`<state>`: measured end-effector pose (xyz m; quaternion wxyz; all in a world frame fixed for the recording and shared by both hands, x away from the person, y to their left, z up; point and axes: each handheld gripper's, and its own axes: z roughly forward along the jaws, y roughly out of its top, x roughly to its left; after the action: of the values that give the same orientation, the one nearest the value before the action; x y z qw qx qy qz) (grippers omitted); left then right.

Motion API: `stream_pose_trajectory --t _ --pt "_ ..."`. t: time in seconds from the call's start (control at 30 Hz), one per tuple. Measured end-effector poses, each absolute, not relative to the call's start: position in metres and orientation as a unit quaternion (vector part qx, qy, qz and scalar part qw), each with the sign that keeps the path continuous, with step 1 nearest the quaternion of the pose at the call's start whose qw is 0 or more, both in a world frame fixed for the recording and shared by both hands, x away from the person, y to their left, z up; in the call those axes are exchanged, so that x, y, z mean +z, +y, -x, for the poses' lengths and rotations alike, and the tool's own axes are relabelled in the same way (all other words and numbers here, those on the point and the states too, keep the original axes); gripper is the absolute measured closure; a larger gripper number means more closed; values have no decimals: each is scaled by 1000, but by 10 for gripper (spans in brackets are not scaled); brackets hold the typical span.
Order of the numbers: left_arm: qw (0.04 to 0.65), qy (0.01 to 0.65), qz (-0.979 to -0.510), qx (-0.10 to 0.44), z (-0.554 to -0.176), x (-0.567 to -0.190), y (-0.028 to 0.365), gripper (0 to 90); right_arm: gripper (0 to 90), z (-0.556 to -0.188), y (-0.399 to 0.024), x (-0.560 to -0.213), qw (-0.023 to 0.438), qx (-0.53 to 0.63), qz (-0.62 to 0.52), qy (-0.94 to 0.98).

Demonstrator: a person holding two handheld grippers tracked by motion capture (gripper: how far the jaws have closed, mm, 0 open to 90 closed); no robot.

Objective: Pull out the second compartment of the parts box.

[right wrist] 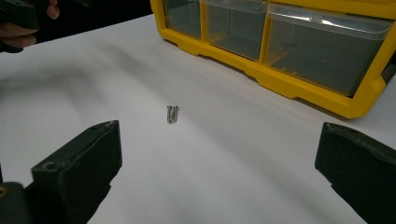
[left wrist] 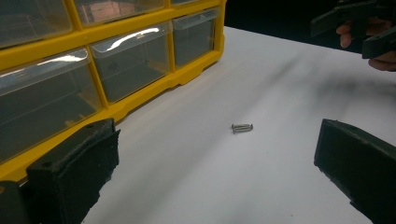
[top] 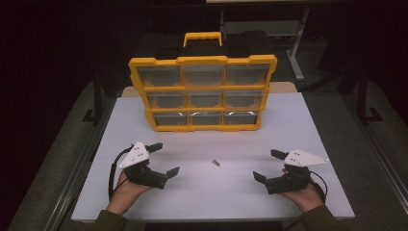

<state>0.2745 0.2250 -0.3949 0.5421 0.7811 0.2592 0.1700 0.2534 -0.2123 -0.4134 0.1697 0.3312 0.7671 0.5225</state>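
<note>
Between the two wide-open, empty claws, left claw (top: pixel 163 158) and right claw (top: pixel 267 165), lie small screws (top: pixel 216 163).

Overhead view; claw views facing screws (left wrist: pixel 242 127)

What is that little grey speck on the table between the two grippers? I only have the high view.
Observer: In the left gripper view it is two small metal screws lying side by side.
Operator: Is anything caught in either gripper?
Observer: No. The left gripper and the right gripper are both open, and their own views show bare table between the jaws.
Operator: Is anything in the drawers?
Observer: In the left gripper view, one drawer above the bottom row of the yellow organiser holds something reddish-brown. I cannot tell what.
</note>
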Motion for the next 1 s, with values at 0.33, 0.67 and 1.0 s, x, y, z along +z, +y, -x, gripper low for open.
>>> stream_pose_trajectory --t 0.33,0.67,1.0 --pt "541 251 -785 167 -280 -395 215 0 0 -252 -211 -413 170 520 -330 769" --pt "541 243 -788 168 -284 -395 208 0 0 -252 -211 -413 169 520 -330 770" --pt "542 235 -789 168 -288 -393 198 0 0 -253 -211 -413 169 520 -330 769"
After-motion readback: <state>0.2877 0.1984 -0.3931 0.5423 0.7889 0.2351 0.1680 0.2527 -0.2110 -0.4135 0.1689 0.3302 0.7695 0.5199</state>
